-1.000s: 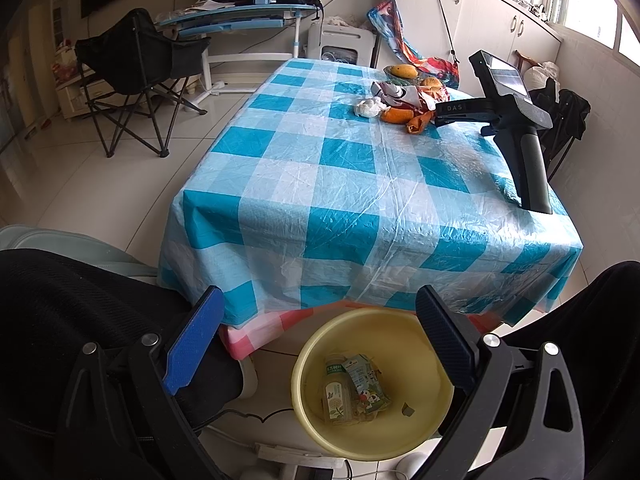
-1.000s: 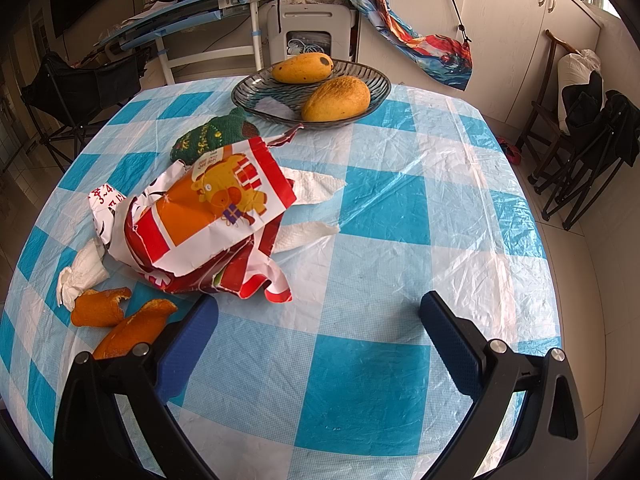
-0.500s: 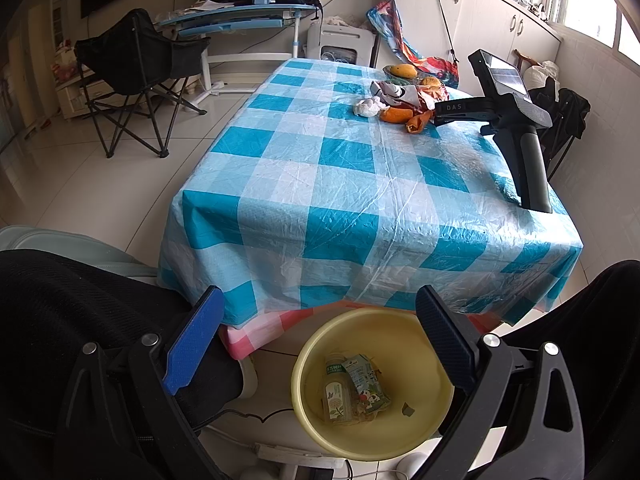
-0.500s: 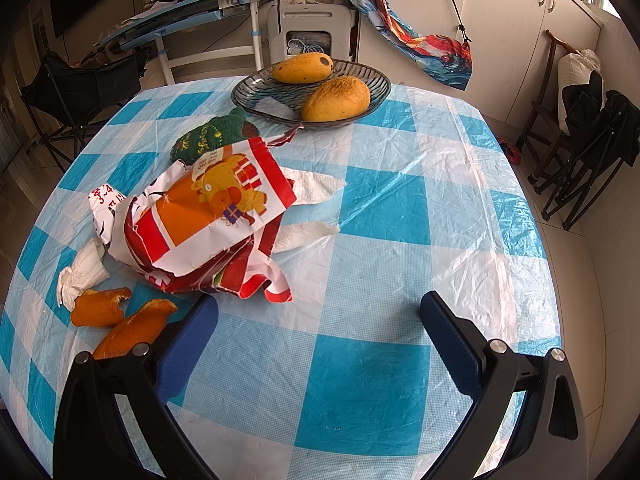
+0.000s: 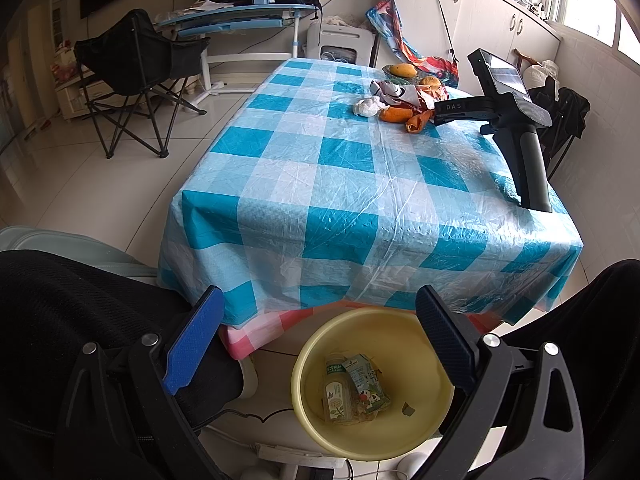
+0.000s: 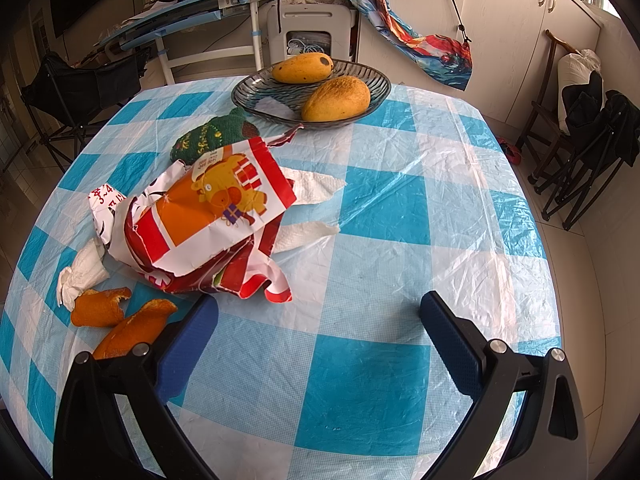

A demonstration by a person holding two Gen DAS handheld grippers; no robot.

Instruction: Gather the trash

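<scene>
— What did the left wrist view show?

— The left gripper (image 5: 316, 340) hung low in the frame with its blue fingers (image 5: 192, 346) spread wide and nothing between them. Under it, at bottom centre, a yellow basin (image 5: 316, 340) sat on the floor with a small bottle (image 5: 335, 392) and a carton (image 5: 366, 380) lying side by side inside. Black-clothed legs filled the lower left and lower right corners.

— And the table?

— The table with the blue checked cloth (image 5: 340, 184) took up the middle of the frame. The trash sat near its far end, at upper centre-right: a crumpled tissue (image 5: 366, 106), orange peels (image 5: 404, 117) and a torn wrapper (image 5: 408, 94), close together. The right gripper (image 5: 456, 110) reached in from the right edge, its tip just beside the peels.

— What about the right wrist view?

— The right gripper (image 6: 316, 320) sat at the bottom of the frame, fingers released and wide apart, empty, above bare tablecloth. The torn red, white and orange wrapper (image 6: 208, 216) lay left of centre, its lower edge just ahead of the left finger (image 6: 188, 340). Two orange peels (image 6: 120, 320) lay at lower left, the nearer one partly hidden behind the gripper's black frame. The tissue (image 6: 80, 276) was just above them, touching the wrapper's left side. White paper towel pieces (image 6: 312, 208) stuck out from under the wrapper's right side.

— Anything beyond that?

— A green knitted item (image 6: 208, 136) lay behind the wrapper, and a glass dish (image 6: 360, 108) with two mangoes (image 6: 336, 98) stood at upper centre.
</scene>
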